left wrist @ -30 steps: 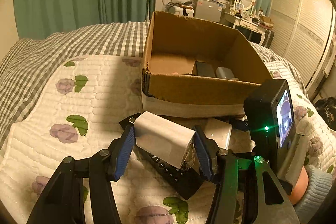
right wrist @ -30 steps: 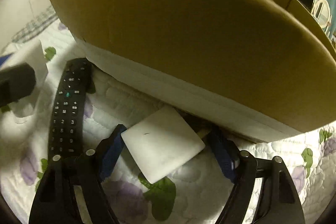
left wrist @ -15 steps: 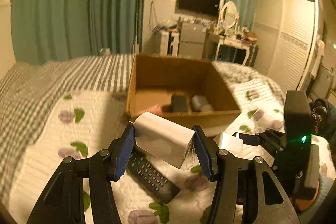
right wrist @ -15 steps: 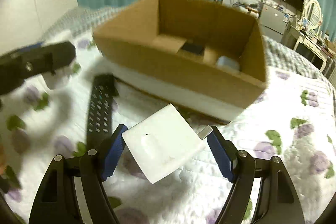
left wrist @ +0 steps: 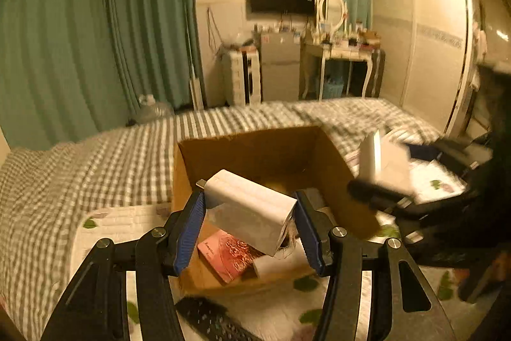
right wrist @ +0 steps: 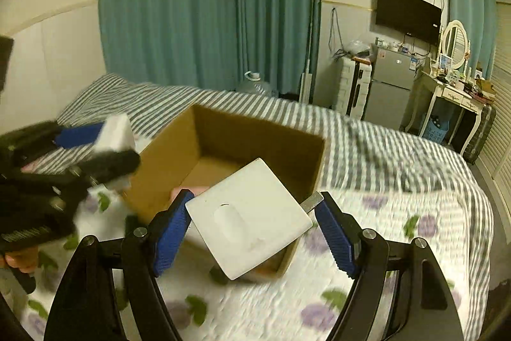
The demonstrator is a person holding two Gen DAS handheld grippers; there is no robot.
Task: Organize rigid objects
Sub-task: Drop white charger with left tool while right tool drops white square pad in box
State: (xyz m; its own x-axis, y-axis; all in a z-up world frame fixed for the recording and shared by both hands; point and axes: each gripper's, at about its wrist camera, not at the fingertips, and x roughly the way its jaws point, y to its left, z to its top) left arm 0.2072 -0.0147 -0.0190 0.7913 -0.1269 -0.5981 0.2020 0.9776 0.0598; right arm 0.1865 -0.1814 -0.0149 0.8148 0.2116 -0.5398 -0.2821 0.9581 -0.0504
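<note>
Box (left wrist: 255,155) of brown cardboard sits open on the floral quilt (right wrist: 383,245), used here as the reference. Left gripper (left wrist: 249,226) pinches a white rectangular block (left wrist: 249,210) between its blue pads (left wrist: 188,232), held tilted above the box's near-left part. Right gripper (right wrist: 252,232) clamps a flat white square item (right wrist: 249,219) by two opposite corners, hanging over the box's near-right edge. Inside the box: a pink patterned card (left wrist: 226,254) on the floor, a white cylinder-like piece (left wrist: 274,264) just beside it. Black remote (left wrist: 210,321) lies on the quilt in front of the box. Striped blanket (right wrist: 367,143) behind the box. Motion blur on both grippers as seen from the opposite camera.
</note>
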